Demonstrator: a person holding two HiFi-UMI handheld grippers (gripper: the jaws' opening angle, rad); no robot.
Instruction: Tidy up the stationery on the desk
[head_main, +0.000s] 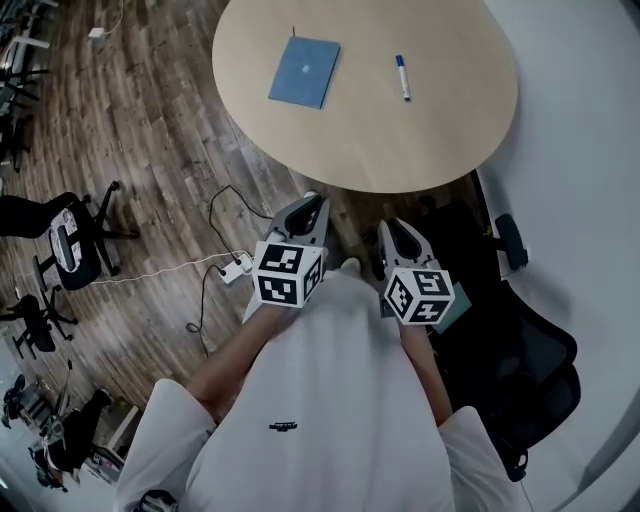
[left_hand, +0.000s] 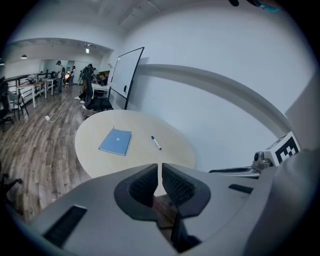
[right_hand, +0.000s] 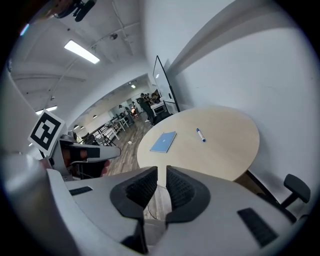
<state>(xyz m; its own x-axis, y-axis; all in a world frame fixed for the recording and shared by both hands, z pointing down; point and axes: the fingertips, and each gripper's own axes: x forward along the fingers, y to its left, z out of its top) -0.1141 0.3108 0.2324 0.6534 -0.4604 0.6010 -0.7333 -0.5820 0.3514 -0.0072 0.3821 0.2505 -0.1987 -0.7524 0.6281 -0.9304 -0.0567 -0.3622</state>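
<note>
The bench (head_main: 440, 110) is pale beige. On it, the notebook (head_main: 304, 71) is light blue and the marker (head_main: 402, 77) white with a blue cap. The floor (head_main: 150, 130) shows dark brown wood planks. The left gripper (head_main: 311, 203) and right gripper (head_main: 392, 228) are grey with black pads, and their cubes are white with black square markers. The shirt (head_main: 330, 400) is white and the chair (head_main: 530, 370) black.

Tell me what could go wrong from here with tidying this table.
The marker lies loose on the round table; a nudge could roll it off the edge. The blue notebook lies flat, so jaws may just push it. The left gripper and right gripper are shut and would need opening first.
</note>
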